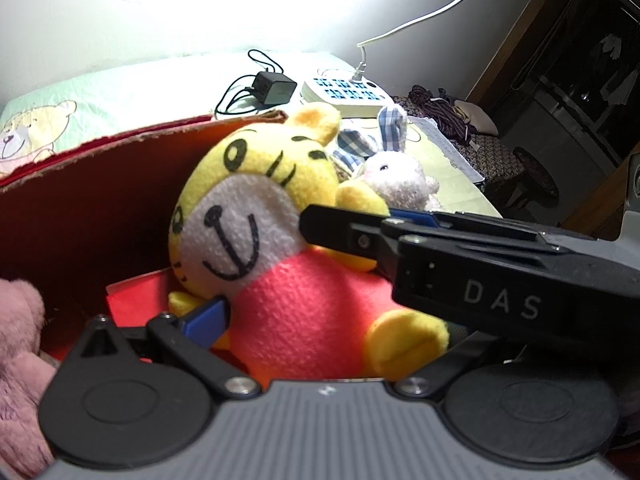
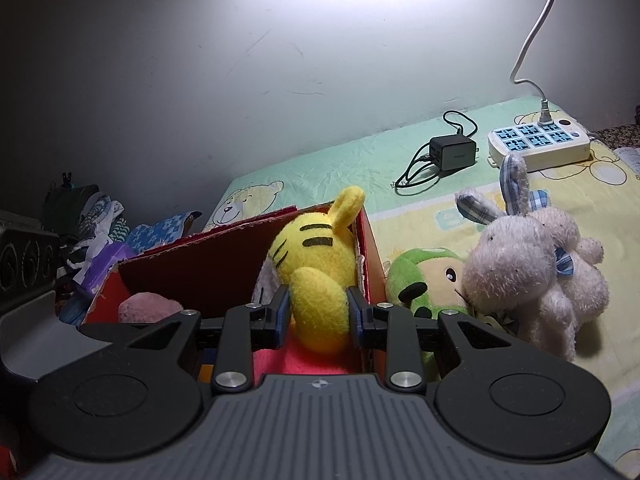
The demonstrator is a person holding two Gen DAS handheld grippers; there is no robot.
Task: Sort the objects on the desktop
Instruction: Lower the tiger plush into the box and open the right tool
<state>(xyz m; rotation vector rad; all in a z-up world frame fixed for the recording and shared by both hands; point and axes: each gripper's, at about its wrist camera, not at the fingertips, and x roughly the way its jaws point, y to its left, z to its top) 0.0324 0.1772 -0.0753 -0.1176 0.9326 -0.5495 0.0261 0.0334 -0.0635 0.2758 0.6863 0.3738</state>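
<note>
The right gripper [image 2: 318, 314] pinches the yellow arm of the tiger [image 2: 316, 256], its blue-padded jaws pressed against either side of the limb. The tiger sits inside the red box [image 2: 200, 260], at its right end, head up above the rim and red body down on the box floor. In the left wrist view the tiger [image 1: 256, 216] faces the camera, smiling, and the right gripper's black finger reaches in from the right across its shoulder.

The left gripper [image 1: 320, 312] hangs low at the box, its jaws spread wide on either side of the tiger's body; one blue pad sits just beside the toy's lower arm, but whether it touches cannot be told. A pink plush [image 2: 150, 306] lies in the left part of the box.

Outside the box, on the bed sheet [image 2: 340, 160], a green plush [image 2: 424, 276] lies just beside the box's right wall, and a white rabbit [image 2: 528, 276] with checked ears stands next to it, touching it. Farther back sit a black charger [image 2: 452, 152] with its coiled cable and a white power strip [image 2: 540, 146] with a white cord plugged in. Folded clothes [image 2: 96, 220] pile up at the far left.
</note>
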